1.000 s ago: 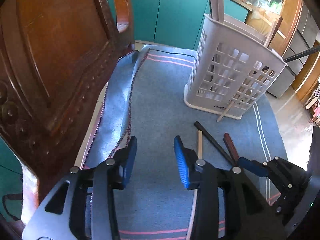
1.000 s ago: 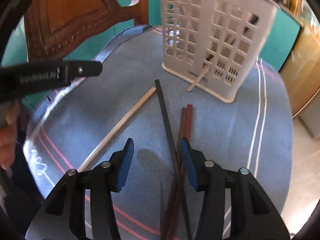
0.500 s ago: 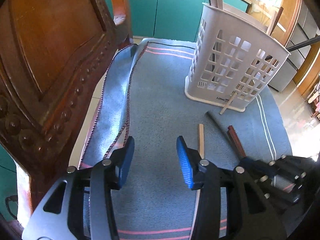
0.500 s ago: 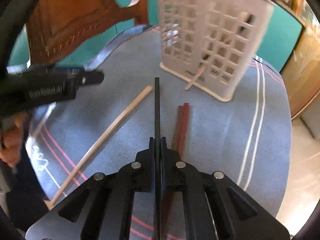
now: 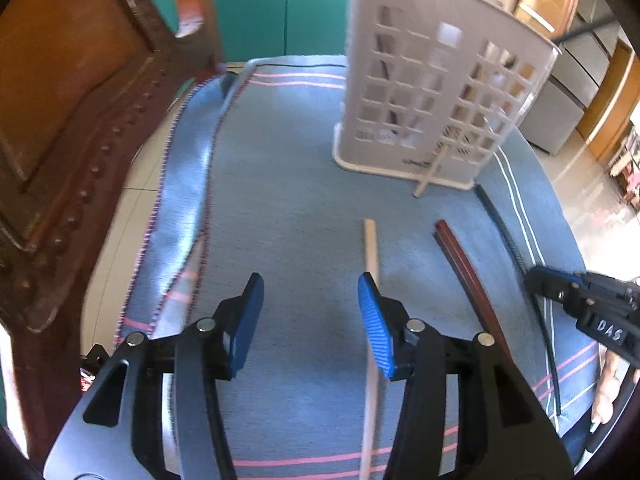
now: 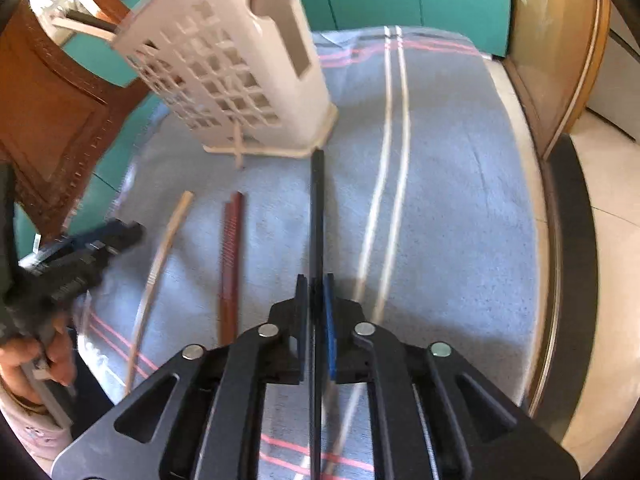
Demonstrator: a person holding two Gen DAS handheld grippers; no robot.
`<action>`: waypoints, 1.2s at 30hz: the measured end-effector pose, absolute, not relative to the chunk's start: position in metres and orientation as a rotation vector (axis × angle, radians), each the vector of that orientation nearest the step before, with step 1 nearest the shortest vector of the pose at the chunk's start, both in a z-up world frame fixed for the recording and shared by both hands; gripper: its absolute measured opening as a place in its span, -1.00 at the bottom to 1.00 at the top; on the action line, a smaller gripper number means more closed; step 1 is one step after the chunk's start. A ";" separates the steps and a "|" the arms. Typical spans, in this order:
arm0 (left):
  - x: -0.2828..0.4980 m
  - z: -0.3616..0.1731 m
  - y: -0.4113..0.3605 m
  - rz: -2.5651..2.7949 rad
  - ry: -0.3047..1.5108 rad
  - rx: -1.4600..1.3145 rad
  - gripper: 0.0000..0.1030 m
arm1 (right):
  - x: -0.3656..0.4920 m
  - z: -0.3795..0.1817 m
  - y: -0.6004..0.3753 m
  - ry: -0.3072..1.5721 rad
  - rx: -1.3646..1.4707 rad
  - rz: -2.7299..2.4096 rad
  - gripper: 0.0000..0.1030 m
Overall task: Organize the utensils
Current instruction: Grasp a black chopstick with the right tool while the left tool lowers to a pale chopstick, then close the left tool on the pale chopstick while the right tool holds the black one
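Counter: blue cloth [image 5: 288, 184], holder [image 5: 432, 92] at 12 o'clock.
Change: my right gripper [image 6: 316, 308] now clamps black chopstick [image 6: 317, 216]; holder next.
Left gripper [image 5: 308, 320]: jaws open, idle.

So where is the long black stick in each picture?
Left wrist view: the black chopstick runs down the right side, from near the basket to the right gripper.
Right wrist view: the black chopstick runs up the middle, clamped in the right gripper, tip near the basket's base.
Shared landmark: the white basket.
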State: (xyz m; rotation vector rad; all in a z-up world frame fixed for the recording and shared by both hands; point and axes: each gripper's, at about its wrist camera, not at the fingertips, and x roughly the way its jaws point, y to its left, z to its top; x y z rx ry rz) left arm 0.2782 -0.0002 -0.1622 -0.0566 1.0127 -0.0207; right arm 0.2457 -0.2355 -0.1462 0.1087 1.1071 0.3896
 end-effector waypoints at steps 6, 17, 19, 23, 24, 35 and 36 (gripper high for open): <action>0.269 -0.172 -0.021 -0.033 1.041 -0.012 -0.03 | 0.246 -0.139 -0.232 1.047 0.084 0.343 -0.30; 0.261 -0.174 -0.033 -0.032 1.043 0.027 0.09 | 0.251 -0.155 -0.196 0.994 -0.032 0.320 -0.25; 0.264 -0.175 -0.030 -0.032 1.045 0.027 0.13 | 0.255 -0.156 -0.196 0.976 -0.029 0.298 -0.25; 0.262 -0.174 -0.029 -0.029 1.043 0.029 0.20 | 0.256 -0.158 -0.190 0.954 -0.057 0.267 -0.25; 0.261 -0.173 -0.029 -0.029 1.043 0.029 0.20 | 0.256 -0.158 -0.189 0.952 -0.062 0.263 -0.25; 0.250 -0.169 -0.040 -0.141 1.058 0.023 -0.66 | 0.262 -0.156 -0.210 1.002 0.054 0.239 -0.85; 0.248 -0.168 -0.039 -0.173 1.072 -0.007 -0.66 | 0.262 -0.156 -0.211 1.013 0.060 0.245 -0.86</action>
